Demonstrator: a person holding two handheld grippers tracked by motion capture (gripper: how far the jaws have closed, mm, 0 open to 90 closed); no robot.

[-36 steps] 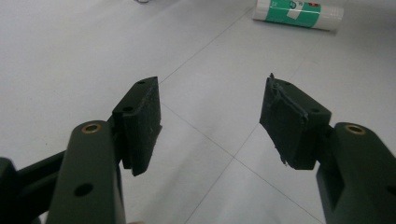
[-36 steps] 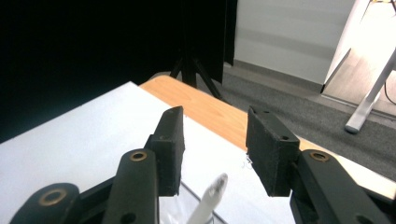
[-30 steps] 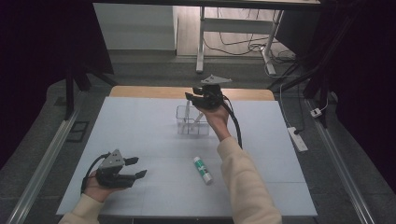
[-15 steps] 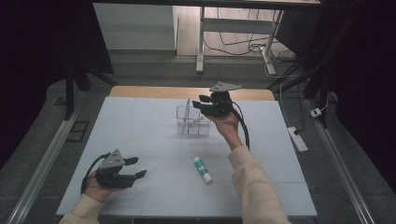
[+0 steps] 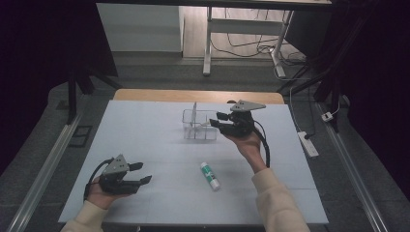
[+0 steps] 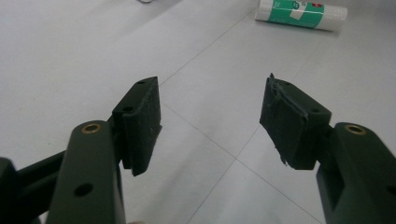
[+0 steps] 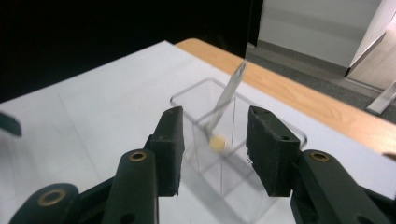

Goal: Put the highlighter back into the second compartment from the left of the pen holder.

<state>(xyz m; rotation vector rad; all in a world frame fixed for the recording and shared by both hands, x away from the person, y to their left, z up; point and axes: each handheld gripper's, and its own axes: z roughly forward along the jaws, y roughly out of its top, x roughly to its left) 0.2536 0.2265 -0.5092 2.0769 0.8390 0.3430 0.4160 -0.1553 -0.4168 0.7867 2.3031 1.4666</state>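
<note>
A clear plastic box [image 5: 199, 131] with inner dividers stands at the back middle of the white mat. A thin grey stick [image 5: 195, 112] with a pale round end leans inside it. My right gripper [image 5: 218, 122] hovers just right of the box with its jaws open and pointing at it. In the right gripper view the box [image 7: 189, 89] and the stick [image 7: 229, 95] lie beyond the empty right gripper [image 7: 215, 126]. My left gripper [image 5: 144, 172] rests open at the front left. Its own view shows the left gripper [image 6: 212, 93] empty, with a white and green glue stick [image 6: 303, 14] farther off.
The glue stick [image 5: 209, 175] lies on the mat [image 5: 145, 130] in front of the box, between my two hands. A wooden table edge [image 5: 193, 95] runs behind the mat. A power strip [image 5: 308, 143] lies beside the table's right side.
My right gripper has slid from over the box to its right side and slightly nearer to me. The left gripper and the glue stick have stayed put.
</note>
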